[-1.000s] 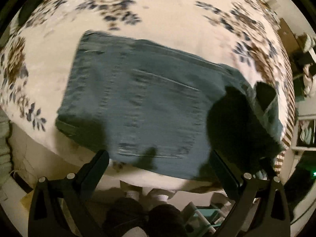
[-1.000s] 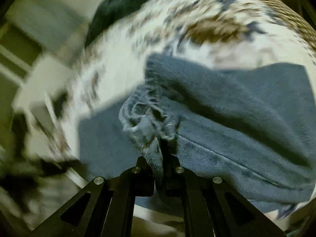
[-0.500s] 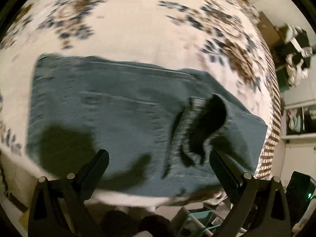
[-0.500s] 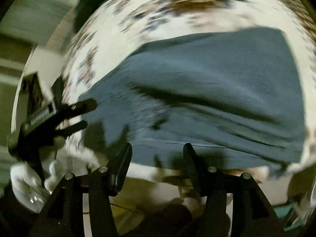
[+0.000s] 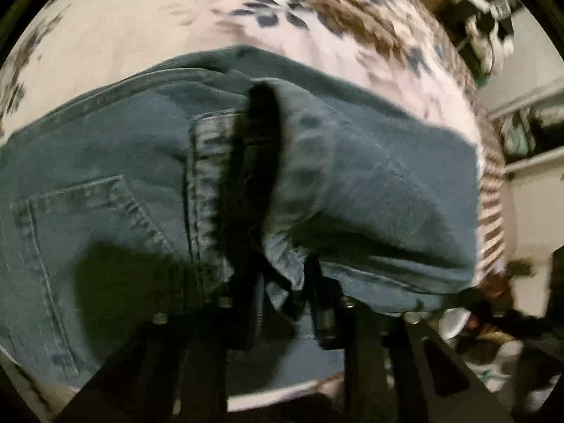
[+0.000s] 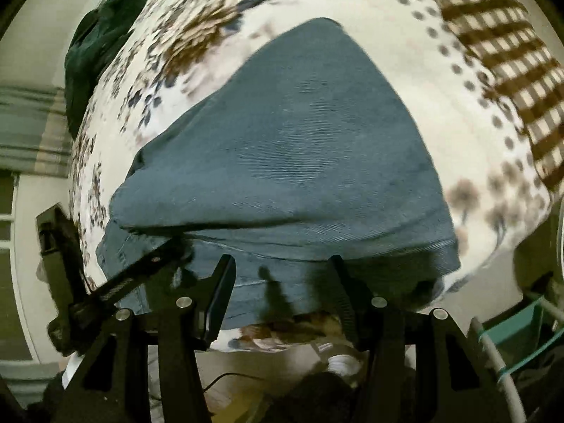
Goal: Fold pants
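We see the jeans [image 5: 370,183] lying folded on the bedspread [image 5: 141,35], a cream cover printed with blue and brown flowers, and we place everything else by them. In the left wrist view they fill most of the frame: a back pocket [image 5: 88,239] with its stitched outline sits on the left part of the denim, and a bunched edge of cloth rises in a dark-mouthed fold near the middle. Our left gripper [image 5: 282,282] has just been closing, and its jaws now stand nearly together, clenched on that bunched denim edge at the near side of the jeans; the picture is blurred, so we cannot make out which seam or hem it is.

In the right wrist view the jeans [image 6: 299,148] show as a smooth, rounded stack of folded layers, the top layer overhanging the ones beneath along the near edge. Our right gripper [image 6: 282,282] hangs released just over that near edge, its jaws apart, with denim showing between them but neither pad pressing on it. To the left of the jeans in this view the other gripper [image 6: 134,278] reaches in at their near left corner. A dark green cloth [image 6: 98,46] lies at the far left of the bedspread [image 6: 440,112], well apart from the jeans, and a brown checked band runs along the cover's far right border.
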`<state>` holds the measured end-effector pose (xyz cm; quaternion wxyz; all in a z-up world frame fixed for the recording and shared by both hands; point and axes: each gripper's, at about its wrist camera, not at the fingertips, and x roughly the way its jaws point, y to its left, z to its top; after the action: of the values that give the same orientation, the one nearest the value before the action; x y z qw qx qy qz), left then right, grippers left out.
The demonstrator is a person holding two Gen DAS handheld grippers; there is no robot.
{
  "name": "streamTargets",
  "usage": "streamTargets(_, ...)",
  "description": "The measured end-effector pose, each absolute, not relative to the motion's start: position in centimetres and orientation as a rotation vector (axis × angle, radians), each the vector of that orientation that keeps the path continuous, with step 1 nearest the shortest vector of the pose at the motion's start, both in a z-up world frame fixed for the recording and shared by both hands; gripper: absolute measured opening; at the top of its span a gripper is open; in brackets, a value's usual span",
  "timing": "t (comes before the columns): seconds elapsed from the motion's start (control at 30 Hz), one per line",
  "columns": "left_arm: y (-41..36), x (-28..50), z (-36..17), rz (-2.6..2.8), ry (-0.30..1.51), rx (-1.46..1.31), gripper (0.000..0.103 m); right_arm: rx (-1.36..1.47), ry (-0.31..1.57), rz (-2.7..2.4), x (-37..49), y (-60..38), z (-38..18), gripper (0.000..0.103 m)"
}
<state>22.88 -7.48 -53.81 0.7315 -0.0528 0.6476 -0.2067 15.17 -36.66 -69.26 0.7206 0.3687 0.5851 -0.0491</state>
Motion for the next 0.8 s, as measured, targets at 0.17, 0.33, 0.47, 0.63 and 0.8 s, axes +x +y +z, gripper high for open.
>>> streamTargets(0.17, -2.4, 21.9, -50.5, -0.488, 1.486, -0.389, 0.017, 0.920, 1.286, -0.136, 14.4, -37.4, -69.3, 0.056)
streamTargets(0.33, -1.7, 21.0, -52.2, -0.478, 1.593, -0.401, 0.018, 1.075, 1.322, -0.184, 13.8, -38.0, -71.1, 0.056)
streamTargets(0.47, -0.6, 19.8, -56.0, -0.416, 1.723, -0.443, 0.021, 1.217, 1.374, -0.237, 13.2, -38.0, -73.7, 0.056)
streamTargets(0.63, 1.4, 19.9, -53.3, -0.367, 1.606, -0.574, 0.027, 1.203, 1.388, -0.249, 13.0, -37.3, -74.5, 0.056)
streamTargets(0.8, 0.8, 23.0, -51.8, -0.353, 1.508, -0.626, 0.049, 1.220, 1.332, -0.215, 12.6, -36.7, -73.8, 0.056)
